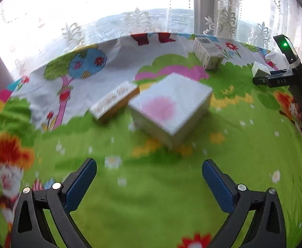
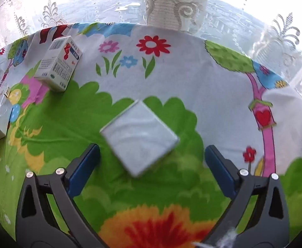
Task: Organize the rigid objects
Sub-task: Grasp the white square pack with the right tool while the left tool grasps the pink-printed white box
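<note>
The left gripper (image 1: pixel 149 173) has its fingers spread wide and holds nothing; it hangs above the patterned tablecloth (image 1: pixel 151 196); at 12 o'clock from its fingertips lies a large white box with a pink patch (image 1: pixel 170 108), blurred, resting flat on the cloth; a long gold-edged box (image 1: pixel 114 101) lies at 10 o'clock, just beside the large box, contact not discernible; a printed carton (image 1: pixel 207 54) sits at 1 o'clock near the far table edge, well apart from both. The right gripper (image 2: pixel 152 159) also has its fingers spread wide, nothing gripped; a flat white square box (image 2: pixel 139 137) lies at 12 o'clock, its near corner between the fingertips, apparently touching neither pad; the printed carton (image 2: pixel 60 64) stands at 10 o'clock. A lace curtain (image 2: pixel 171 4) hangs behind the table.
</note>
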Available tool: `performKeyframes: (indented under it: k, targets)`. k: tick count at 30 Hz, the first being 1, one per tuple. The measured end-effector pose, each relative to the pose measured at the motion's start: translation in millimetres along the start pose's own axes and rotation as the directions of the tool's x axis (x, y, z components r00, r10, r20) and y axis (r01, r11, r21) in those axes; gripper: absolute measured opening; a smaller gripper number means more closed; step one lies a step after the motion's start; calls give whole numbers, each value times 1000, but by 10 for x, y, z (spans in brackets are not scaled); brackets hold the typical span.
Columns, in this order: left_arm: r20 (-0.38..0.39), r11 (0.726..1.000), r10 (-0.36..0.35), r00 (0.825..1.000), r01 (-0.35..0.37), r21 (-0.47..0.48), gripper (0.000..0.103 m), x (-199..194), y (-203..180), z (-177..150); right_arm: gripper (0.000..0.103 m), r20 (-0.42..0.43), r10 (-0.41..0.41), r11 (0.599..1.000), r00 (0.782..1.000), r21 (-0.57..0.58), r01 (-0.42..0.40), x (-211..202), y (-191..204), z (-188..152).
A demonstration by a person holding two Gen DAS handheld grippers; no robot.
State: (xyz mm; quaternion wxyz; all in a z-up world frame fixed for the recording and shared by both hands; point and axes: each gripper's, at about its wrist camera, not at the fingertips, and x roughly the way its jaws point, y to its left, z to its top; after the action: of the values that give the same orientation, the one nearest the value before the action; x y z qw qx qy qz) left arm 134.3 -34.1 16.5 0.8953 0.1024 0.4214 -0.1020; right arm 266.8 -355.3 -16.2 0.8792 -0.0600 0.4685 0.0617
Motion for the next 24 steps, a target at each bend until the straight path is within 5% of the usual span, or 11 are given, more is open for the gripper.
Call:
performKeyframes:
  k: [6, 7, 8, 9, 10, 16, 24]
  targets:
    - [26, 988, -41, 999, 37, 149, 102, 316, -104, 442, 103, 6, 53, 998, 999, 23, -53, 114, -138, 53]
    - [22, 986, -55, 998, 50, 159, 99, 367, -140, 474, 97, 11, 52, 998, 999, 17, -52, 93, -144, 43]
    - [11, 985, -95, 995, 92, 144, 82, 395, -161, 482, 82, 23, 60, 998, 998, 11, -61, 63, -133, 31]
    - [4, 986, -118, 993, 117, 115, 77, 392, -175, 462, 71, 41, 64, 998, 997, 7, -64, -19, -94, -24]
    - [22, 988, -124, 992, 122, 91, 76, 325, -215, 410, 61, 58, 55, 998, 997, 8, -56, -58, -91, -29]
    - [60, 995, -96, 994, 98, -20, 74, -179, -308, -119, 61, 55, 51, 998, 997, 26, -53, -205, 19, -187]
    - [17, 994, 12, 1000, -10, -113, 74, -846, -168, -1010, 61, 34, 67, 997, 997, 35, -68, -715, 679, -822]
